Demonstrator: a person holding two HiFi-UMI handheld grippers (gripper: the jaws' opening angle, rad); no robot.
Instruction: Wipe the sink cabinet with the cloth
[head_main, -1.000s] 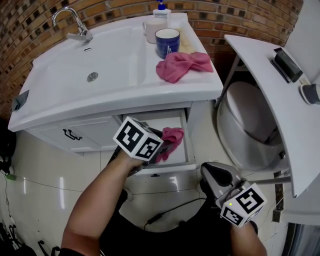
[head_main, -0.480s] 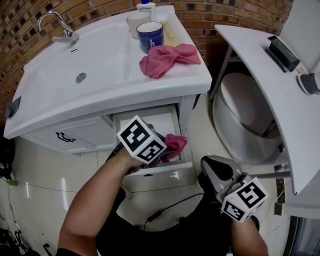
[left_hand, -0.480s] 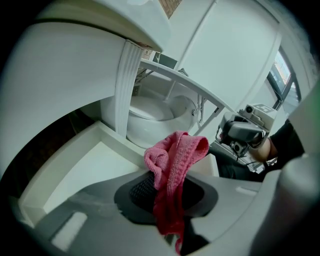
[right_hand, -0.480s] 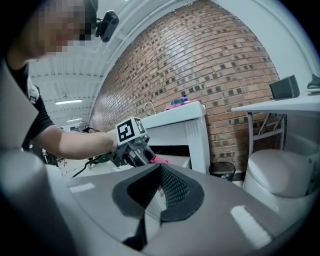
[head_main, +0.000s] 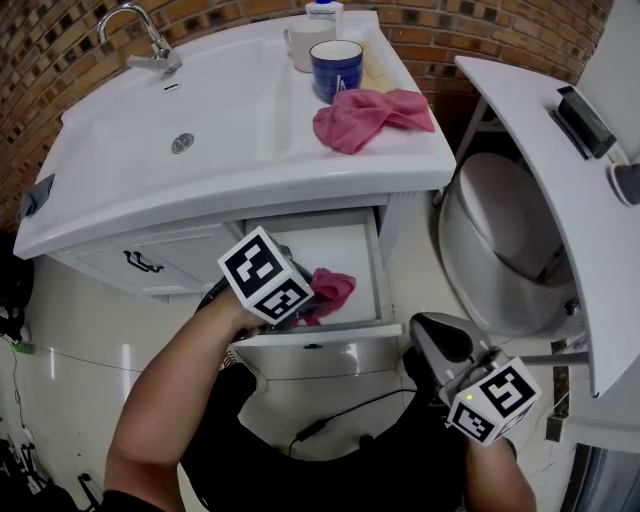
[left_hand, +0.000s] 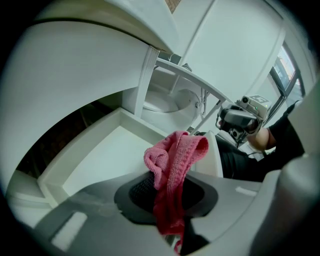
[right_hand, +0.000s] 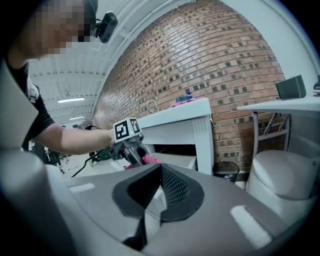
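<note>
My left gripper is shut on a pink cloth and holds it inside the open white drawer of the sink cabinet, near the drawer's front edge. In the left gripper view the cloth bunches up out of the closed jaws of that gripper, above the drawer's bare floor. My right gripper hangs low at the right, away from the cabinet, shut with nothing in it; in its own view the pads meet. A second pink cloth lies on the countertop.
On the basin top stand a blue mug, a white cup and a tap. A toilet and a white shelf stand close to the right. A black cable lies on the tiled floor.
My left gripper has shifted the pink cloth a little to the left along the drawer's front. The right gripper has stayed low at the right, still shut.
</note>
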